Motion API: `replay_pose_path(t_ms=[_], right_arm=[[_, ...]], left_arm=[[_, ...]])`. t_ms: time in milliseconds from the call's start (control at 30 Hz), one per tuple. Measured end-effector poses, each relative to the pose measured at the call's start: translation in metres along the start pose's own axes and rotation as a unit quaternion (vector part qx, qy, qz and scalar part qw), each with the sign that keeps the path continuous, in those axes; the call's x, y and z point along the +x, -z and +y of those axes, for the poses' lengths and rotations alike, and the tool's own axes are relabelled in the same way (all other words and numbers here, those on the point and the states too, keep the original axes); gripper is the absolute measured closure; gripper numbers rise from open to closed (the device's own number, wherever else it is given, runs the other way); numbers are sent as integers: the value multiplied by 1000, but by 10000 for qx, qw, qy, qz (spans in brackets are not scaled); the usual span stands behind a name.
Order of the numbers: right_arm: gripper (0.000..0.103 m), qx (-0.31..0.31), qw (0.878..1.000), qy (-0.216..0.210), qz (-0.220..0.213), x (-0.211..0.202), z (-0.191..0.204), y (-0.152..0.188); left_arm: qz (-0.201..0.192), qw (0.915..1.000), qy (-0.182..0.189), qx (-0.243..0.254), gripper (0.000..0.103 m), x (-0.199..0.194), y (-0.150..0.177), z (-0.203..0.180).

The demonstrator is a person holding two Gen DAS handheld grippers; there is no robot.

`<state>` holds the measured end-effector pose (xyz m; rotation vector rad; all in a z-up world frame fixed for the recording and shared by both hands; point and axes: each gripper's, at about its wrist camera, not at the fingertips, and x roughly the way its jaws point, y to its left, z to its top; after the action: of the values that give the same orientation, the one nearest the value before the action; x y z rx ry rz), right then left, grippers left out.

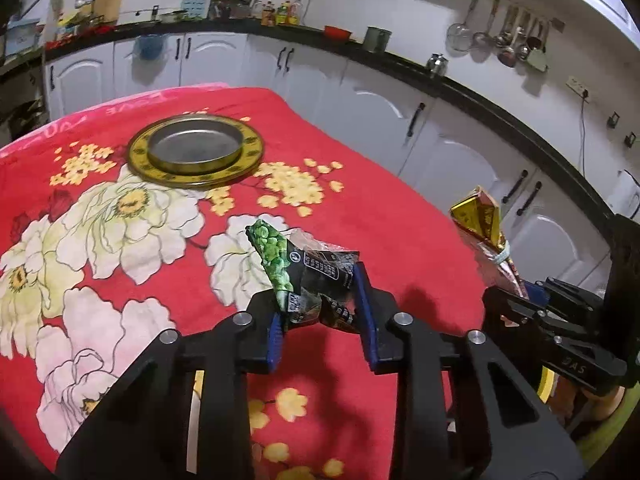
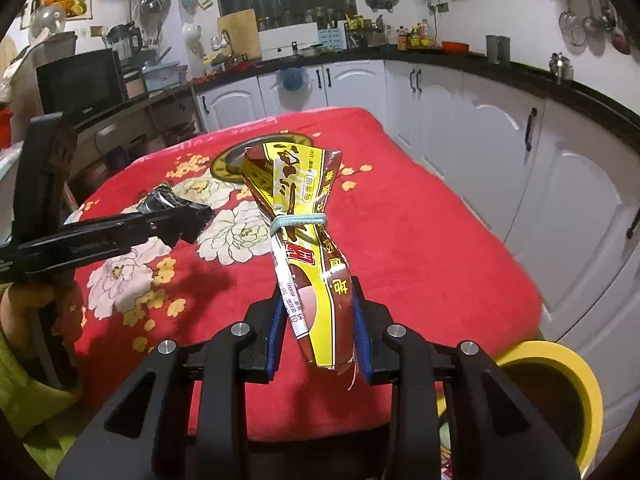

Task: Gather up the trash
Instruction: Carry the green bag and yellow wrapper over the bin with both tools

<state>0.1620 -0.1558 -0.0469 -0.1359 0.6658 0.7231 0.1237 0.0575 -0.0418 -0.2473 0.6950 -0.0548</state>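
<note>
Partly hidden: gold tray [image 2: 224,164] behind yellow packet [image 2: 304,216] in right gripper [image 2: 320,336].

left wrist: close, facing along table [image 1: 360,216] toward cabinets | right wrist: close, same heading | shared: red floral blanket [image 2: 420,240], round tray [image 1: 196,152]

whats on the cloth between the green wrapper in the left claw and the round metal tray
Nothing: in the left wrist view, only bare floral cloth lies between the green wrapper in the left claw and the round metal tray.
</note>
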Motion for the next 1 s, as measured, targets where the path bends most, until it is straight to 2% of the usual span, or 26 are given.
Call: replay_pose_path(t_ms=[100, 533, 1000], right_arm=[[75, 59, 9999, 76, -117, -17, -4, 1], [75, 383, 9960, 563, -576, -79, -37, 15], [75, 871, 9838, 1225, -979, -134, -79, 41]], left_arm=[[-14, 9999, 79, 92, 91, -1, -2, -12], [-88, 9963, 548, 657, 91, 3, -16, -78], [-73, 9873, 1034, 1204, 92, 7, -15, -149]])
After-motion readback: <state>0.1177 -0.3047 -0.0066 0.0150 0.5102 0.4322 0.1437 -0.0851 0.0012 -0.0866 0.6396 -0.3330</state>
